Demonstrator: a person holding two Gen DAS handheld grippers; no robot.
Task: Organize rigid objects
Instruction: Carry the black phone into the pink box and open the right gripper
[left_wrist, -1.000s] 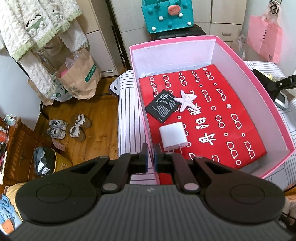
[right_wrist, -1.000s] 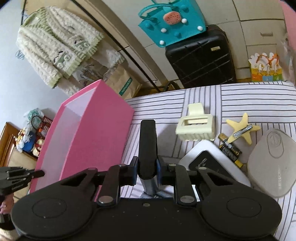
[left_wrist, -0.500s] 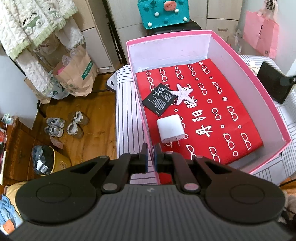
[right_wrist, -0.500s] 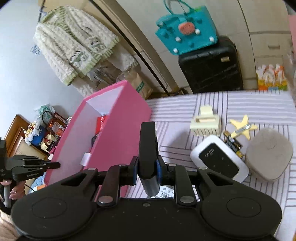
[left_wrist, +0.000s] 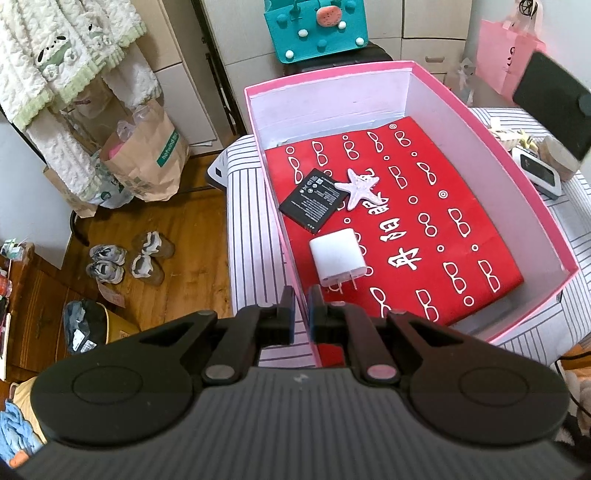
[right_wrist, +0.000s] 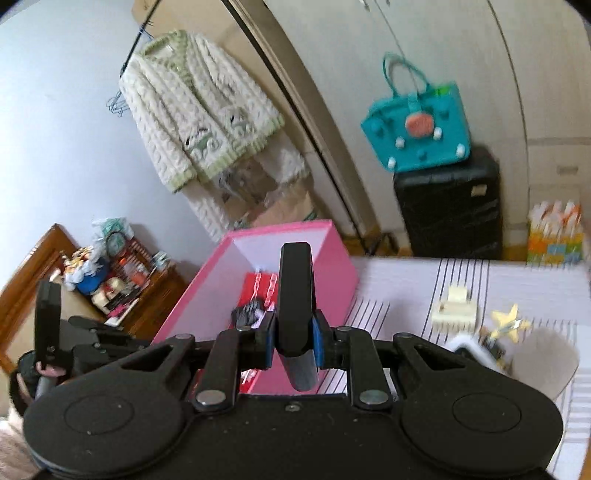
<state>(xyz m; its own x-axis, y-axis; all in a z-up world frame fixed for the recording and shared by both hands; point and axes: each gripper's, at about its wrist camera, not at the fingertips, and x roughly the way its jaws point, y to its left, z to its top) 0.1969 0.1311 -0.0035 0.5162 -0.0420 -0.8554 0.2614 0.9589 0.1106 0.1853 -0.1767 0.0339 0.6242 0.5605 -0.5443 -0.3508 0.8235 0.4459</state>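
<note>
A pink box (left_wrist: 546, 206) with a red patterned liner stands on the striped bed. In it lie a black battery (left_wrist: 313, 200), a white starfish (left_wrist: 360, 186) and a white charger plug (left_wrist: 338, 260). My left gripper (left_wrist: 300, 302) is shut on the box's near left wall. My right gripper (right_wrist: 294, 339) is shut on a flat black device (right_wrist: 294, 295), held upright above the box's right side (right_wrist: 280, 288); it also shows in the left wrist view (left_wrist: 550, 103).
On the striped bed right of the box lie a cream hair claw (right_wrist: 456, 310), a yellow star clip (right_wrist: 511, 321), a white-rimmed device (left_wrist: 537, 171) and a grey pad (right_wrist: 546, 362). A black suitcase (right_wrist: 450, 206) with a teal bag stands behind. Shoes and paper bags sit on the floor at left.
My right gripper has lifted the black device up and moved it left towards the box. The left gripper has kept its hold on the box wall.
</note>
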